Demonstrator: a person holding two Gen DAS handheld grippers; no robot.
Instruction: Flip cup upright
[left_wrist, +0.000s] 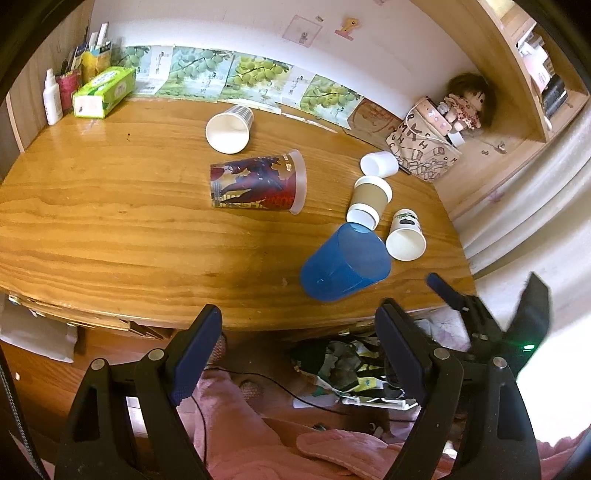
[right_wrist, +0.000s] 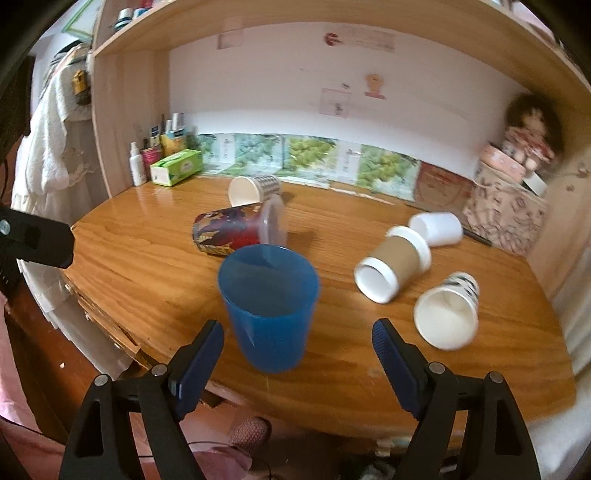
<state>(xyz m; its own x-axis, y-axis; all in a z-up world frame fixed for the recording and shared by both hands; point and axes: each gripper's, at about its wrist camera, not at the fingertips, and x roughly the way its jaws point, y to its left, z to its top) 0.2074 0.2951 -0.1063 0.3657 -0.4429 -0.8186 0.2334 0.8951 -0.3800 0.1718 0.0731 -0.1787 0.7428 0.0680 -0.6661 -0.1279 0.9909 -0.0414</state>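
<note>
Standing near the front edge of the wooden table (right_wrist: 147, 258), the blue cup (right_wrist: 269, 310) looks upright in the right wrist view, its open mouth facing up, though the left wrist view shows it so foreshortened (left_wrist: 345, 264) that its pose is hard to read there. It appears to be thin, stiff plastic: light, smooth and likely a bit slippery, so a squeeze across the wall about halfway up, or just under the rim, should hold it without buckling it. The right gripper (right_wrist: 297, 343) sits just in front of the cup with its jaws spread wide, wider than the cup, and holding nothing; the cup stands between the line of the two fingers but no pad touches it. The left gripper (left_wrist: 297, 332) hangs off the table's front edge, jaws equally wide apart and empty. Several other cups lie on their sides: a red printed cup (right_wrist: 240, 230), a checked paper cup (right_wrist: 253, 189), a brown-sleeved cup (right_wrist: 393, 264), a small white cup (right_wrist: 436, 229) and a paper cup with a dark pattern (right_wrist: 447, 314). Only the right view looks into the blue cup's mouth; only the left view shows the other gripper (left_wrist: 487, 306) beside the table and the pink clothing and clutter beneath it.
</note>
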